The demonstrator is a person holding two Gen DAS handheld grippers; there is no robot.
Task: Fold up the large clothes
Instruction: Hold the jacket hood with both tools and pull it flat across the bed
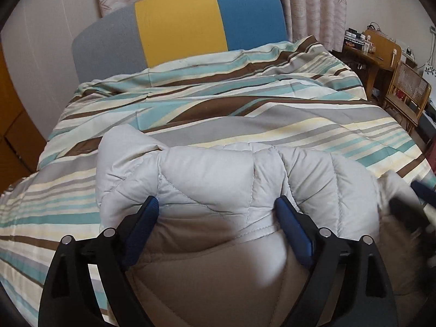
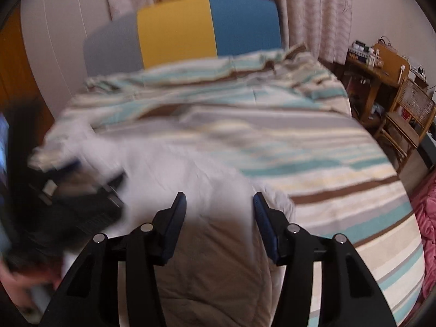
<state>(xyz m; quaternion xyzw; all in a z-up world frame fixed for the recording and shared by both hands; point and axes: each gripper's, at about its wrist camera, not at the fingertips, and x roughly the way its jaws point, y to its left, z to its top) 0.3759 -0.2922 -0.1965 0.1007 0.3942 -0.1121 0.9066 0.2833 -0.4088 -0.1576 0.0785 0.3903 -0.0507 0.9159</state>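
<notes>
A light grey quilted jacket [image 1: 218, 174] with a tan lining lies bunched on the striped bed. My left gripper [image 1: 216, 207] stands open, its blue fingers on either side of a fold of the jacket, touching the fabric. The jacket shows blurred in the right wrist view [image 2: 190, 179]. My right gripper [image 2: 220, 204] is open over the jacket's right part, nothing pinched between its pads. The other gripper appears blurred at the left in the right wrist view [image 2: 81, 199] and at the right edge in the left wrist view [image 1: 417, 204].
The striped duvet [image 1: 245, 103] covers the bed. A grey, yellow and blue headboard [image 1: 185, 30] stands at the far end with curtains behind. A wooden desk [image 1: 376, 54] and cane chair [image 1: 408, 92] stand at the right. A pink blanket [image 2: 427, 218] lies at the right edge.
</notes>
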